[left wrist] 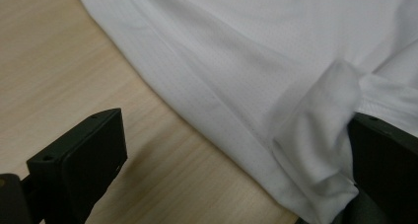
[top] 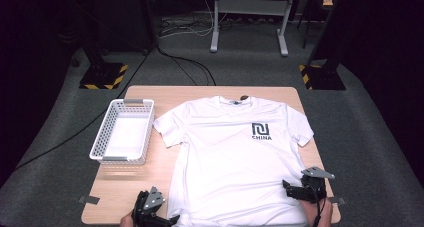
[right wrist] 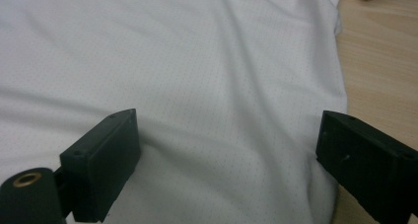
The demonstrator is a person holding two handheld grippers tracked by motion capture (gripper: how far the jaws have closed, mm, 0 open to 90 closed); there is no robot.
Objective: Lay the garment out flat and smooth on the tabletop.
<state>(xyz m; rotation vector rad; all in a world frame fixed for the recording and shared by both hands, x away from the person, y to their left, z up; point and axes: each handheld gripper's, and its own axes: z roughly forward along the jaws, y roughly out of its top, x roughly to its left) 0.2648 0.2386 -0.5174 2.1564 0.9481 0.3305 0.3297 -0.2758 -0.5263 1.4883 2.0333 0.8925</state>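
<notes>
Two grippers sit at the T-shirt's (top: 235, 157) hem. Jaws spread wide, the left gripper (top: 167, 221) has a bunched hem corner against its right jaw. Farther right, the right gripper (top: 292, 187) hangs released, shirt fabric lying between its jaws.

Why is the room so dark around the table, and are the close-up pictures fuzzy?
High view: light falls on the table and white T-shirt; the floor edges fade to black. Left gripper view: the black jaws look soft, the shirt's weave sharper. Right gripper view: even light, gentle fold shadows, no glare.
</notes>
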